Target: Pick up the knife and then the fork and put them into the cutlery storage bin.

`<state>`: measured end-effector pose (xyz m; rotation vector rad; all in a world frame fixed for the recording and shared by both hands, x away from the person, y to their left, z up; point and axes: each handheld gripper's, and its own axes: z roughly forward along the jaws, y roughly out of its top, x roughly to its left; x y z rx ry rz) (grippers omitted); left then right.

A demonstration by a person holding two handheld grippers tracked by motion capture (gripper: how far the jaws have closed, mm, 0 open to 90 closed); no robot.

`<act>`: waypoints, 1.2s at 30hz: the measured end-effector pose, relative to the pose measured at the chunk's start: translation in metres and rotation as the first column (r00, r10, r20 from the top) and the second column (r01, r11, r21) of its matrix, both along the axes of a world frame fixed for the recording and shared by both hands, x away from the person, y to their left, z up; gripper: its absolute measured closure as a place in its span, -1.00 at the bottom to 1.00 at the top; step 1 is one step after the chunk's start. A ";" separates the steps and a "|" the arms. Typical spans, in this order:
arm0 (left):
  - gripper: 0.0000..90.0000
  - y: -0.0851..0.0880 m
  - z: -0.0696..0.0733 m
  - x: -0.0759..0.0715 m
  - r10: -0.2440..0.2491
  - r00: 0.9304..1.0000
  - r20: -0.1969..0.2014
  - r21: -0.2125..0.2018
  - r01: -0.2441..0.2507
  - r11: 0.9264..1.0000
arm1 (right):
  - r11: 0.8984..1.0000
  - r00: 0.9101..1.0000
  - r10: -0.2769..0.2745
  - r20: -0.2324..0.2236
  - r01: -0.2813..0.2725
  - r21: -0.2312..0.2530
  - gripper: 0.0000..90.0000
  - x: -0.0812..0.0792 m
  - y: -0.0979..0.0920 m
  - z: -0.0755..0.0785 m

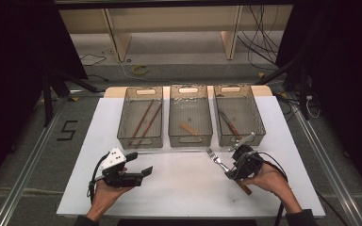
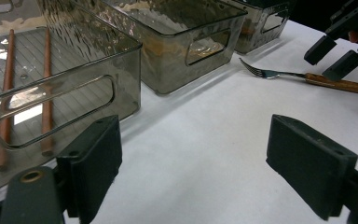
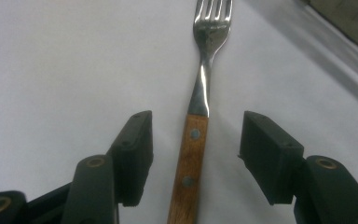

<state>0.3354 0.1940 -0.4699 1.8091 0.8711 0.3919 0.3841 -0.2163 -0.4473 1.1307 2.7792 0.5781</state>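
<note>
- Right gripper (image 3: 196,154): you straddle the fork's (image 3: 200,93) wooden handle just behind the steel neck, jaws apart, pads clear of the wood. Stay centred, settle to the bench (image 1: 179,183), then squeeze evenly.
- The fork lies flat, tines toward 12 o'clock in the right gripper view.
- Left gripper (image 2: 193,163): released, holding nothing.
- Far side: three smoky bins; the right-hand bin (image 1: 259,123) is nearest.

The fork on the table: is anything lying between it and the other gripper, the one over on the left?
No. In the high view only bare white table lies between the fork and the left gripper.
</note>
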 end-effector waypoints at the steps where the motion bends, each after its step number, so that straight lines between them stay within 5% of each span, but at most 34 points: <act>1: -0.61 0.000 0.000 0.000 0.000 1.000 0.000 0.000 0.000 1.000 | 1.000 1.000 0.001 -0.003 -0.001 -0.006 0.01 0.000 0.000 -0.001; 36: -0.61 -0.001 0.000 0.000 -0.006 1.000 -0.001 0.004 0.006 1.000 | 0.992 0.998 0.053 -0.014 -0.054 -0.118 0.69 0.001 0.006 -0.012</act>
